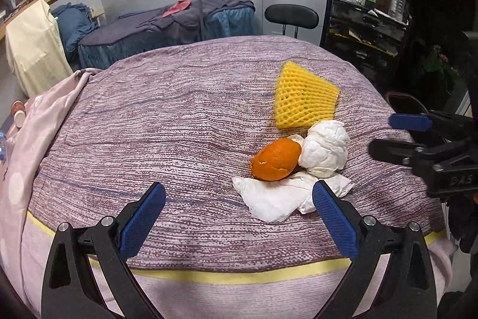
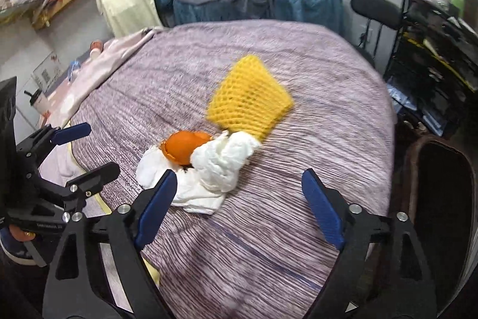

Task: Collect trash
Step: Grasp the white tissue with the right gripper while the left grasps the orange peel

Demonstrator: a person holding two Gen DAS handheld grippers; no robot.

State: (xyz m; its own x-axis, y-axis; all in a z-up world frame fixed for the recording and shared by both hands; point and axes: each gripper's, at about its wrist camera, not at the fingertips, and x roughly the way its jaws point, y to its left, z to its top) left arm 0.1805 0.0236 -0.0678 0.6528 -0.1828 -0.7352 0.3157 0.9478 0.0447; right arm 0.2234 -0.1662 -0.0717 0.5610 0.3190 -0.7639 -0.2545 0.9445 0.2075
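1. The left gripper point(image 1: 239, 210) was held above the near edge of the bed cover point(image 1: 167, 121), its blue-padded fingers spread wide apart and clamped on nothing.
2. The right gripper point(image 2: 239, 205) was likewise held above the bed cover point(image 2: 313, 97), fingers wide apart and empty. In the left wrist view it point(image 1: 388, 135) appeared at the right edge of the bed, beside the trash pile.
3. In the right wrist view, the left gripper point(image 2: 89, 148) appeared at the left edge of the bed, fingers apart.
4. A flat white tissue point(image 1: 274, 199) lay on the bed cover, nearest the grippers. One finger point(image 1: 334, 217) of the left gripper overlapped its near right corner in the view; contact could not be determined.
5. An orange peel point(image 1: 276, 159) rested on the far side of the flat white tissue, touching it.
6. A crumpled tissue ball point(image 1: 324, 150) sat just right of the orange peel, touching the peel.
7. A yellow foam fruit net point(image 1: 303, 96) lay beyond the crumpled tissue ball; its near edge met the ball in both views.
8. A black chair point(image 1: 291, 17) stood beyond the far edge of the bed cover.
9. A black cart point(image 1: 364, 32) carrying bottles stood right of the black chair.
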